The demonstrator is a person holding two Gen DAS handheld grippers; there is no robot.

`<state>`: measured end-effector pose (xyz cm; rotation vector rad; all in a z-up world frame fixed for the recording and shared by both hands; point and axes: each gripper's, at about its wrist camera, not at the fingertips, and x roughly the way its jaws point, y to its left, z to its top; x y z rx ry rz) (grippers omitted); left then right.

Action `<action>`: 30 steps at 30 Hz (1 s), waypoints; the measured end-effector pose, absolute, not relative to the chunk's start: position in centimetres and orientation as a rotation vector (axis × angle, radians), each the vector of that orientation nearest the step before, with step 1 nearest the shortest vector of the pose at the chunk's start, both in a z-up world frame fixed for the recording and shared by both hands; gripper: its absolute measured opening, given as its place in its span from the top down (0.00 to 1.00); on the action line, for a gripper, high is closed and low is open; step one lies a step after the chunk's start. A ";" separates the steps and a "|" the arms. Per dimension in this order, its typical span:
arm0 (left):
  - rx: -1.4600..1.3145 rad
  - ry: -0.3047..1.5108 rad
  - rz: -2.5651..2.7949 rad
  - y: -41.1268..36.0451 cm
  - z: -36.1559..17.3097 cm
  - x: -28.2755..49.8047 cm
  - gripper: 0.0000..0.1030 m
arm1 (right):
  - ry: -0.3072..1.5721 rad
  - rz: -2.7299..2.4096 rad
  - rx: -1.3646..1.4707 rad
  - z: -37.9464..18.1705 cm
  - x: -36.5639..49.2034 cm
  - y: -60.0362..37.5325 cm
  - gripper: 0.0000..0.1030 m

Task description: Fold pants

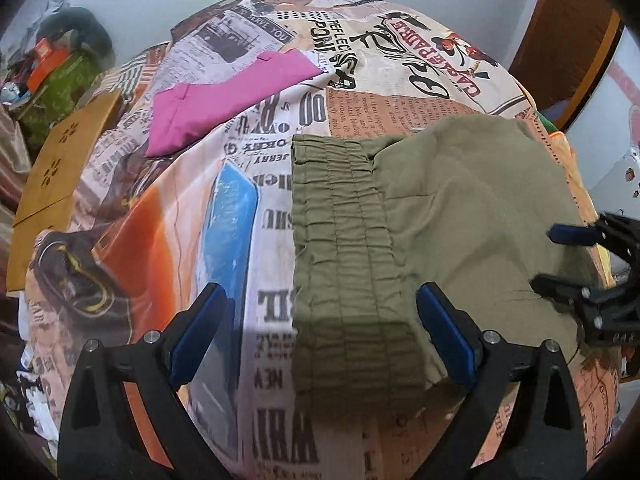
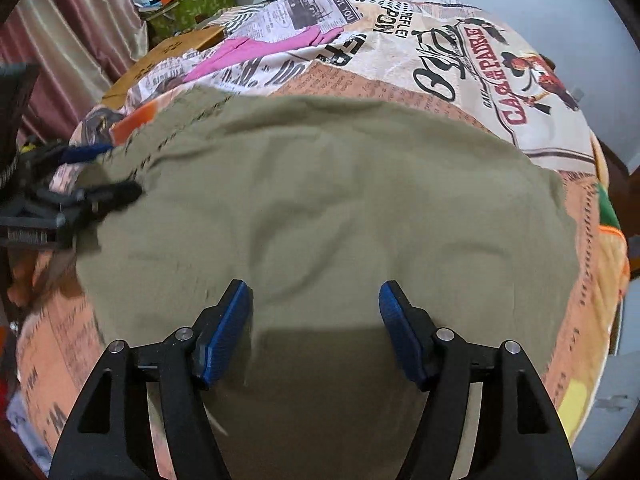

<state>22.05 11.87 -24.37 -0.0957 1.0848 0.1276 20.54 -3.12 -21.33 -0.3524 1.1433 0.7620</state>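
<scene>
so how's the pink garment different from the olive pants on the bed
The olive pants lie near, under both tools, while the pink garment lies farther back, away from them. The olive pants show a gathered elastic waistband; the pink garment shows none that I can make out. The olive pants spread wide and rumpled; the pink garment looks narrower and flatter, apparently folded. Both rest on the newspaper-print bedsheet.
</scene>
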 end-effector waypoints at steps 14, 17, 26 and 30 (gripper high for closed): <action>-0.150 1.092 0.179 11.2 -23.3 19.2 0.06 | 1.132 0.689 -0.204 -20.7 17.2 -7.1 0.37; -0.179 1.085 0.197 11.4 -22.5 18.7 0.06 | 1.127 0.679 -0.176 -20.1 16.9 -7.5 0.37; -0.247 1.031 0.176 11.3 -20.2 16.2 0.06 | 1.010 0.650 -0.127 -16.9 16.0 -8.2 0.37; -0.325 1.058 0.126 10.8 -21.4 15.6 0.06 | 1.001 0.657 -0.098 -16.7 15.9 -8.1 0.37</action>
